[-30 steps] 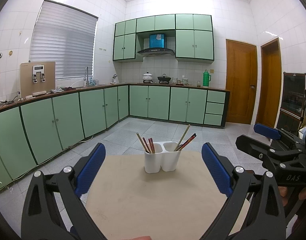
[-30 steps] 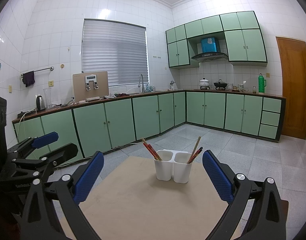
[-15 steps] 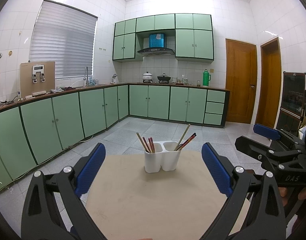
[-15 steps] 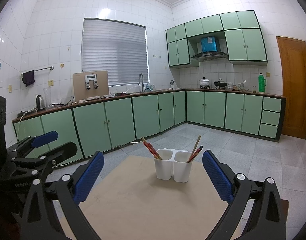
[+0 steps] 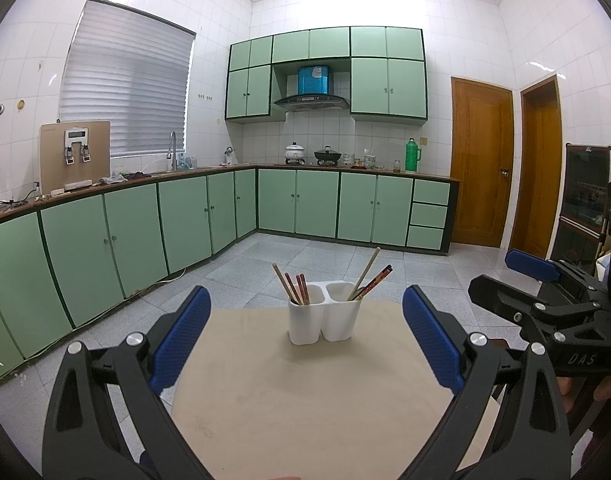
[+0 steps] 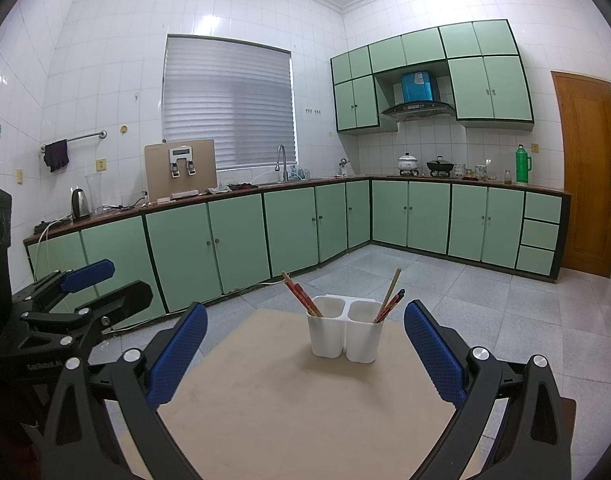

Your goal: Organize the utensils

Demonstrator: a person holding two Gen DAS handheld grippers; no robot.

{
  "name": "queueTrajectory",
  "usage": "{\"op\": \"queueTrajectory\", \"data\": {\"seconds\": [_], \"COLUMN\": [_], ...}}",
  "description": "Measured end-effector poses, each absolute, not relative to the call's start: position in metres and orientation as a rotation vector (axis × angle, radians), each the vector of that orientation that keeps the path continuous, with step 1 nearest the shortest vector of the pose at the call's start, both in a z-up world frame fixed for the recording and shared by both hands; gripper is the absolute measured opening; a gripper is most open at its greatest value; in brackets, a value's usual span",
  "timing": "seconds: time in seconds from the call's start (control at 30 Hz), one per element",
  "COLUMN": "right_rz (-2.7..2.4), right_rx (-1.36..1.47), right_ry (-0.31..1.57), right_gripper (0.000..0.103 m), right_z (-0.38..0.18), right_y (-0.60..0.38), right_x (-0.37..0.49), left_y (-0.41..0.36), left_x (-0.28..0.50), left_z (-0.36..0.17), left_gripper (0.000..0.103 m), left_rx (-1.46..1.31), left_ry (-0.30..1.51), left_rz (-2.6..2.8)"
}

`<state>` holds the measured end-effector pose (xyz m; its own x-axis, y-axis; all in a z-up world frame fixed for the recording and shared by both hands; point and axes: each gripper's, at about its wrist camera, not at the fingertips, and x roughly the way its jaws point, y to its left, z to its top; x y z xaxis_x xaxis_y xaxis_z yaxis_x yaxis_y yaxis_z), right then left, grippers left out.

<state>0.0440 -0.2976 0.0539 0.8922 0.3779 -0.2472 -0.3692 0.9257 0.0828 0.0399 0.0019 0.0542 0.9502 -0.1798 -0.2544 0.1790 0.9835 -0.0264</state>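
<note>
A white two-cup utensil holder (image 5: pixel 323 316) (image 6: pixel 344 329) stands at the far end of a small beige table (image 5: pixel 305 400) (image 6: pixel 297 400). Its left cup holds several chopsticks (image 5: pixel 293 289) (image 6: pixel 301 294), red and tan, leaning left. The right cup holds other chopsticks (image 5: pixel 367 278) (image 6: pixel 390 298) leaning right. My left gripper (image 5: pixel 305 332) is open and empty, well short of the holder. My right gripper (image 6: pixel 305 340) is open and empty too, equally far back. Each gripper shows at the side of the other's view: right gripper (image 5: pixel 545 304), left gripper (image 6: pixel 65 304).
Green base cabinets (image 5: pixel 145 232) run along the left and back walls, with a sink, a kettle (image 6: pixel 79 204) and pots on the counter. Two wooden doors (image 5: pixel 481 164) are at the right. Grey tiled floor surrounds the table.
The right gripper has shifted slightly as seen from the left wrist. The holder and chopsticks have not moved.
</note>
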Motion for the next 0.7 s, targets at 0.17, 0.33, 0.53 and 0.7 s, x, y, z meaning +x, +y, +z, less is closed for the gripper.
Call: {"op": "queueTrajectory", "data": {"seconds": [0.17,0.33,0.53,0.7], "right_rz": [0.388,0.388,0.387,0.387], "right_rx": [0.034,0.033,0.036,0.036], "right_ry": [0.263,0.266,0.267,0.269], "right_gripper": [0.097,0.097,0.097,0.097], "right_z": [0.0542,0.0525,0.0510,0.0485], "right_y": [-0.2975,-0.2972,-0.2972,-0.2977], "right_x": [0.0441,0.0444,0.0447,0.0448], "left_y": [0.0035,0.0027,0.0070,0.0069], "left_x": [0.0389,0.0399,0.0366,0.0389], "left_z": [0.0545,0.0547,0.0559,0.0565], "left_gripper": [0.094,0.094,0.094,0.094], "left_rx": [-0.003,-0.004,-0.011,-0.011], "left_ry": [0.259,0.260,0.259,0.261], "left_rz": [-0.183,-0.180,-0.179,-0.180]}}
